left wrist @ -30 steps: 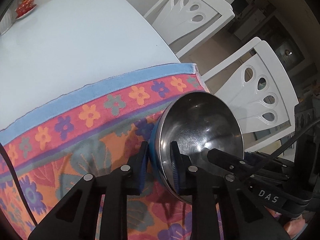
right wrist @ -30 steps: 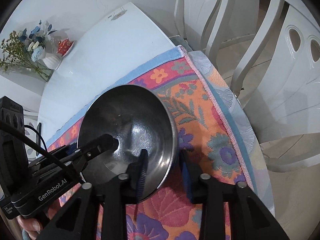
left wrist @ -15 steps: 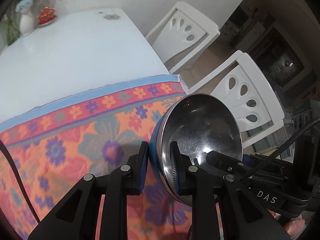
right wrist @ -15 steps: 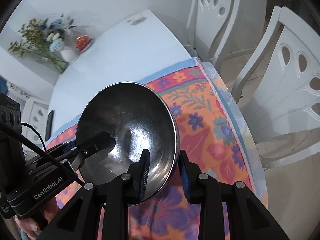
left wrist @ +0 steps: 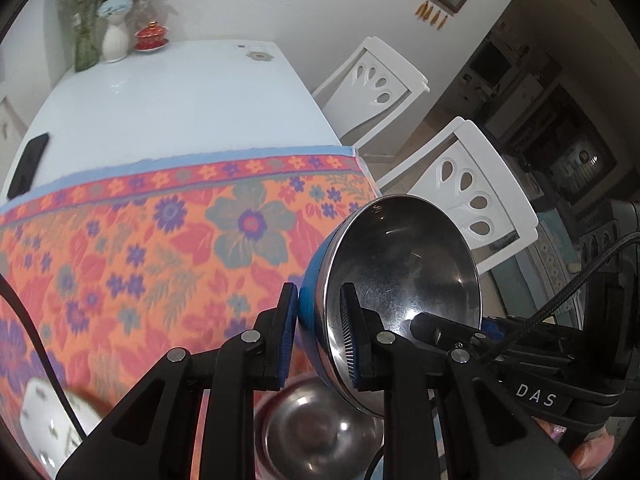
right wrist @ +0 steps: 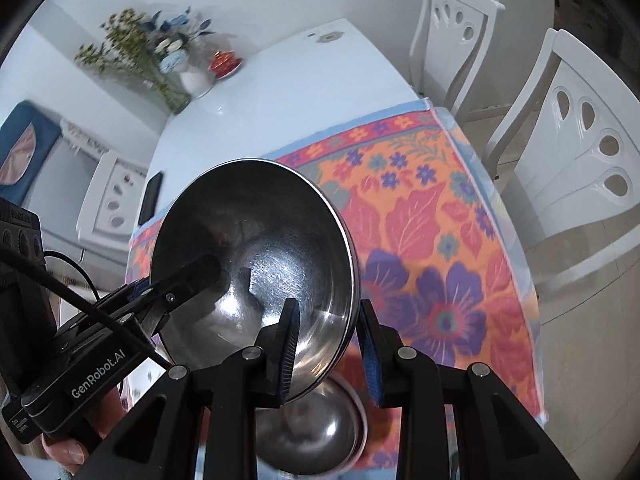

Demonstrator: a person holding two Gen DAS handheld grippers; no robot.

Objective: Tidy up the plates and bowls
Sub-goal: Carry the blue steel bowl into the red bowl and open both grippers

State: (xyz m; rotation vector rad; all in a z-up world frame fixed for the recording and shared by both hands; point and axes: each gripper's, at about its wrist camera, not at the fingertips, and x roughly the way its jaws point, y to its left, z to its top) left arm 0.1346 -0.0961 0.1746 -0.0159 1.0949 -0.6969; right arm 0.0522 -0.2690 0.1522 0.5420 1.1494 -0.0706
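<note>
A large steel bowl with a blue outside point(left wrist: 404, 276) hangs above the floral cloth, held on opposite rims by both grippers. My left gripper point(left wrist: 318, 332) is shut on its near rim. In the right wrist view the same bowl point(right wrist: 256, 256) is gripped by my right gripper point(right wrist: 328, 344), shut on the rim. A smaller steel bowl point(left wrist: 320, 436) sits on the cloth right below it; it also shows in the right wrist view point(right wrist: 312, 432). A white patterned dish point(left wrist: 48, 428) lies at the lower left.
The floral cloth point(left wrist: 160, 248) covers the near part of a white table point(left wrist: 160, 100). A phone point(left wrist: 28, 164) lies at its left edge. Vases with flowers point(left wrist: 104, 20) and a red lidded pot point(left wrist: 151, 36) stand at the far end. White chairs point(left wrist: 476, 184) flank the right side.
Both grippers have lifted the large bowl higher off the cloth and pulled it back. The smaller steel bowl and the white dish have come into view below.
</note>
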